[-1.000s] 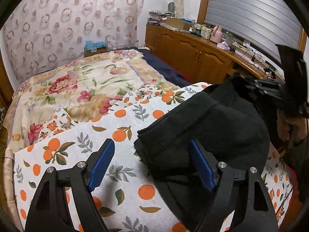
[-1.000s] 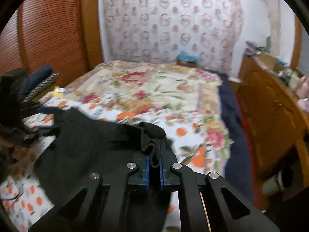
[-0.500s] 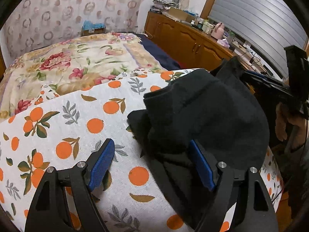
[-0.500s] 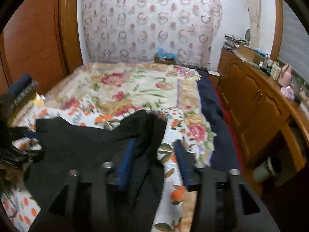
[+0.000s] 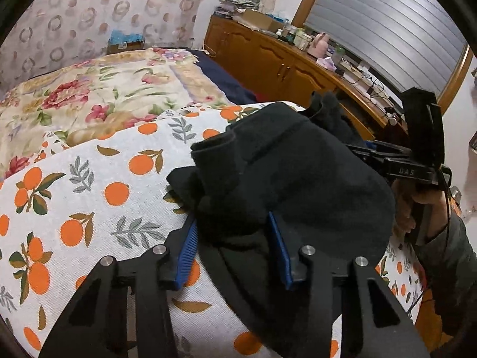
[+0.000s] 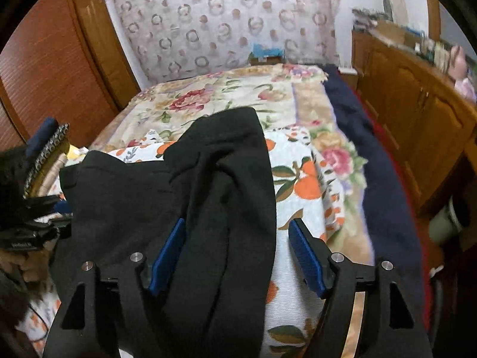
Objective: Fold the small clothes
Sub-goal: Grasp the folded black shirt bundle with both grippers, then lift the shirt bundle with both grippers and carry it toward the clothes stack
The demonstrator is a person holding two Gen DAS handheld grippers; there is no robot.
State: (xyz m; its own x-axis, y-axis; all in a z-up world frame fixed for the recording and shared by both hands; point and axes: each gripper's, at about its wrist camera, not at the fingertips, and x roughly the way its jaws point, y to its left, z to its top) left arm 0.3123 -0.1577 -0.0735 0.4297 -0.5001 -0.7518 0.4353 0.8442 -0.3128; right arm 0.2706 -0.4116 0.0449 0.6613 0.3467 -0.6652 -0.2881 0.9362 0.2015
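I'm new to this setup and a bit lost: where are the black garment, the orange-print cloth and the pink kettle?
black garment (image 5: pixel 313 185): left wrist view, its broad middle.
orange-print cloth (image 5: pixel 98 179): left wrist view, bare patch.
pink kettle (image 5: pixel 318 42): left wrist view, its body.

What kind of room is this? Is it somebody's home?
Most likely a bedroom in a home. There is a bed under a floral quilt, a long wooden cabinet cluttered with household things, and a black garment lying on an orange-print cloth.
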